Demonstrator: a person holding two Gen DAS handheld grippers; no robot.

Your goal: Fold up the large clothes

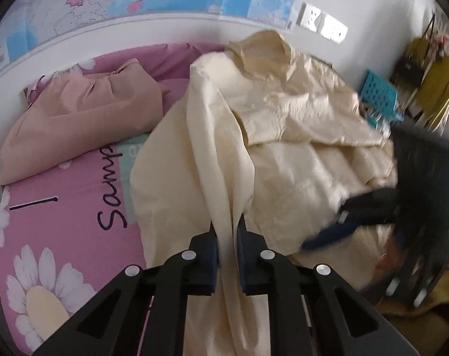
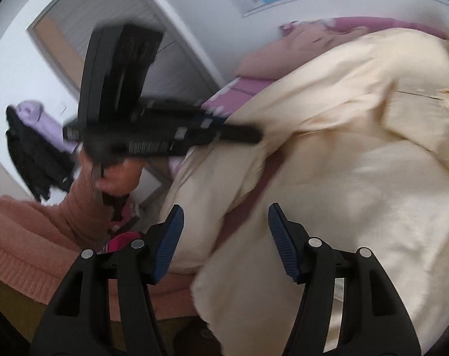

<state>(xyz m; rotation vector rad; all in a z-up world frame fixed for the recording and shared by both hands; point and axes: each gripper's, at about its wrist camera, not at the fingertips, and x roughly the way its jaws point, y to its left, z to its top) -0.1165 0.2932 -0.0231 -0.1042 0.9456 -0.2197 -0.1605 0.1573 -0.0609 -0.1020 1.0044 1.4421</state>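
A large cream garment point(image 1: 283, 118) lies crumpled across the bed. In the left wrist view my left gripper point(image 1: 226, 231) is shut on a long fold of it that runs up between the pads. The right wrist view shows the same garment point(image 2: 358, 163) spread ahead and that left gripper point(image 2: 248, 136), blurred, with its tip at the cloth's edge and a hand holding it. My right gripper point(image 2: 225, 216) stands open over the near edge of the cloth, with nothing pressed between its blue pads point(image 2: 171, 243). From the left it appears blurred as the right gripper point(image 1: 328, 228) low on the cloth.
The bed has a pink daisy sheet point(image 1: 76, 222) with a beige-pink bundle point(image 1: 85, 112) near the wall. A blue basket point(image 1: 378, 95) and a rack of yellow clothes point(image 1: 438, 86) stand beyond. A salmon sleeve point(image 2: 46, 231) and dark hanging clothes point(image 2: 34, 154) are on the left.
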